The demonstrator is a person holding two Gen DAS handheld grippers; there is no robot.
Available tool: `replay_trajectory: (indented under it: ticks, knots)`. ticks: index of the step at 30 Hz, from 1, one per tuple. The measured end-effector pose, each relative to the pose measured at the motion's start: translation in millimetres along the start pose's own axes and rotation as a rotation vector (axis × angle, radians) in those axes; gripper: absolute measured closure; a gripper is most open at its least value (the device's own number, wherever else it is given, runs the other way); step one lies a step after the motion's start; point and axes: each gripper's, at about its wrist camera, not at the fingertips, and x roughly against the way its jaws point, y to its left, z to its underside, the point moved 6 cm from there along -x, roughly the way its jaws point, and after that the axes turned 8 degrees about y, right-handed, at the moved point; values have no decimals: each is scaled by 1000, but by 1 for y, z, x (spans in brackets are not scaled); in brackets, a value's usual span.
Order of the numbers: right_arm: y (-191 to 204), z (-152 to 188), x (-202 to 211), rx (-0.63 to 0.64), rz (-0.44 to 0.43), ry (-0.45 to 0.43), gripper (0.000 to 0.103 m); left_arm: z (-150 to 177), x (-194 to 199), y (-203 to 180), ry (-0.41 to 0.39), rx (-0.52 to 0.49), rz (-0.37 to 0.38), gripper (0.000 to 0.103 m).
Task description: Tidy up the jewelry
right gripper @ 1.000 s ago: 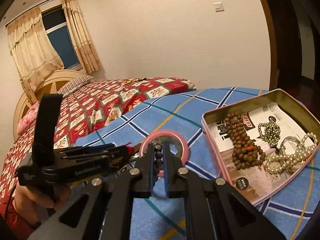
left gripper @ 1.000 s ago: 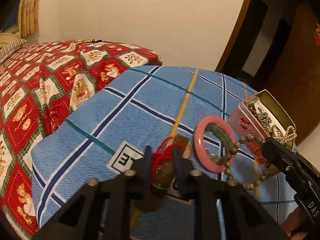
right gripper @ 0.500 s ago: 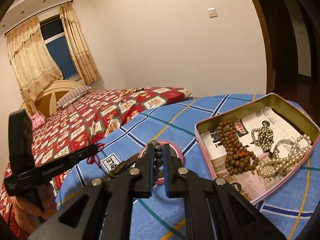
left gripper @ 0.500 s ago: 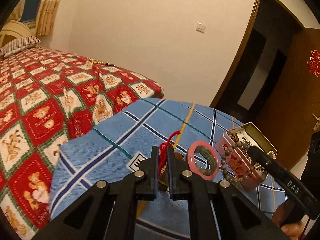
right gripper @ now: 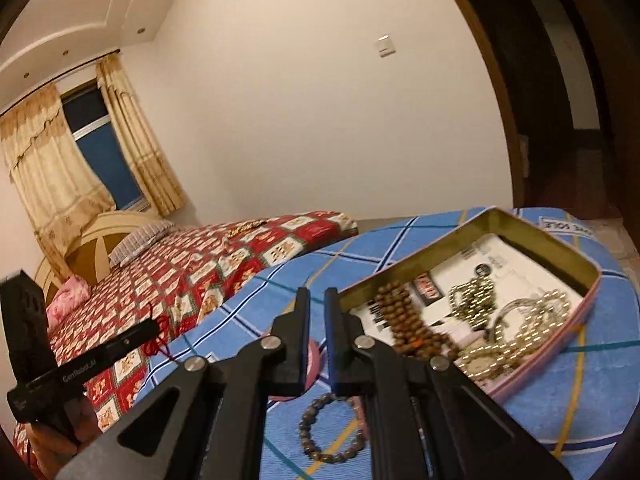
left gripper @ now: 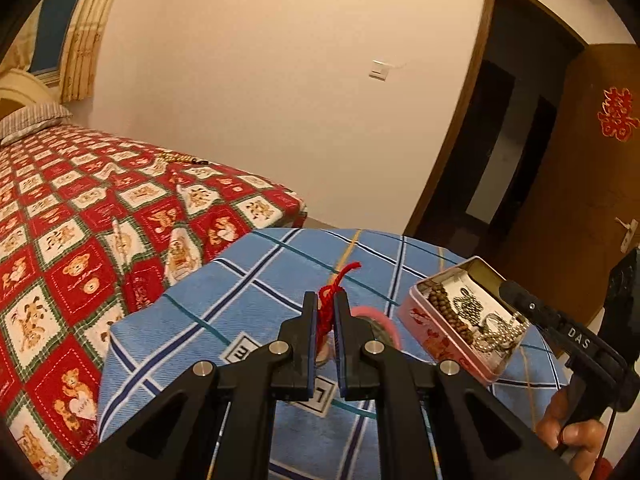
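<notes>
My left gripper (left gripper: 325, 304) is shut on a red cord (left gripper: 334, 288) whose pendant hangs hidden below the jaws, above the blue checked cloth (left gripper: 248, 292). A pink bangle (left gripper: 380, 316) lies on the cloth just behind it. The pink tin (left gripper: 444, 332) at the right holds brown beads (right gripper: 404, 320), a metal bead chain (right gripper: 476, 300) and pearls (right gripper: 532, 320). My right gripper (right gripper: 316, 300) stands a little apart with nothing between its fingers, near the tin's left rim (right gripper: 400, 272). A grey bead bracelet (right gripper: 332, 428) lies on the cloth under it.
A bed with a red teddy-bear quilt (left gripper: 80, 220) runs along the left. A gold chain (left gripper: 176, 157) lies on its far edge. A brown door (left gripper: 580, 200) stands at the right. The cloth's rounded edge drops off at the front and left.
My left gripper has lifted with the red cord in it. My right gripper has let go of the grey bead bracelet, which now lies on the cloth, and moved toward the tin.
</notes>
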Motion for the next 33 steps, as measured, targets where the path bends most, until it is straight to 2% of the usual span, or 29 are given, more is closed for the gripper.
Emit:
replay_trajectory:
  ticks: [2,6,7,8,10,11,14,17,20,22,27,28,30,31,33]
  knots:
    - [-3,0,1,1,-11,14,92,0,-1,-6,2,-11,11,97]
    - [4,15,-1,21,-86,118,85,1,-3,-15,5,-17,31,97]
    - [10,24,-3,33,-104,165,71,1,-3,-16,6,-19,34,97]
    - [12,29,-2,40,-111,191,49,2,-3,-17,9,-23,37,97]
    - [23,45,-1,87,-110,242,33,5,-3,-18,12,-27,37,97]
    - [28,52,-1,119,-93,264,33,6,-3,-18,14,-26,39,97]
    - [30,72,-13,178,41,367,33,10,-2,-17,23,-16,43,97]
    - [21,91,-33,111,26,495,33,12,2,-14,24,-10,45,97]
    - [19,88,-43,127,116,474,35,14,6,-12,23,-2,45,97]
    - [22,88,-53,141,130,480,34,14,8,-10,21,3,46,97]
    - [33,87,-79,282,250,482,31,14,15,-8,12,6,43,97]
    - [34,87,-82,300,269,483,35,14,15,-7,13,8,42,97]
    - [30,82,-81,299,270,473,60,15,17,-8,13,7,41,97]
    - [27,80,-80,291,274,467,79,15,17,-8,14,6,40,97]
    - [21,78,-79,262,251,464,83,16,16,-9,17,5,40,97]
